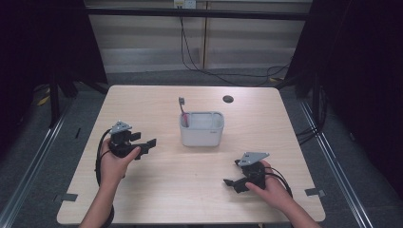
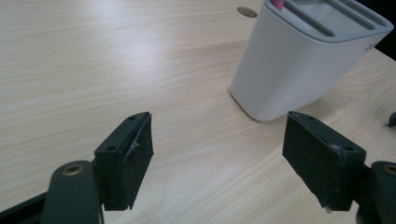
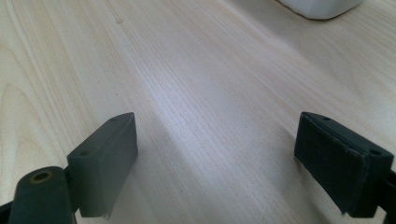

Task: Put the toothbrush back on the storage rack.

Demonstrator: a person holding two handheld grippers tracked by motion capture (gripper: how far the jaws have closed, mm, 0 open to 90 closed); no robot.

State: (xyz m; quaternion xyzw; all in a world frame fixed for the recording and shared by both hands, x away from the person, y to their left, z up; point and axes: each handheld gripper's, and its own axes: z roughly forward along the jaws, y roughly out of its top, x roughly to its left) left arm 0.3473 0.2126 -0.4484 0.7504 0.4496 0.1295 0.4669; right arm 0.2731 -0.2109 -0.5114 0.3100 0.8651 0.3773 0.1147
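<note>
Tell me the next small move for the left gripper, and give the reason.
Probably ease the left gripper forward toward the white holder. Its jaws stand wide open with nothing between them, and the holder, with a pink-handled tool standing in its left slot, sits just ahead and apart from it.

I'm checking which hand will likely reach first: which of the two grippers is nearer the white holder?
The left gripper: its open jaws point at the white holder close by, while the right gripper sits farther off, near the table's front edge.
</note>
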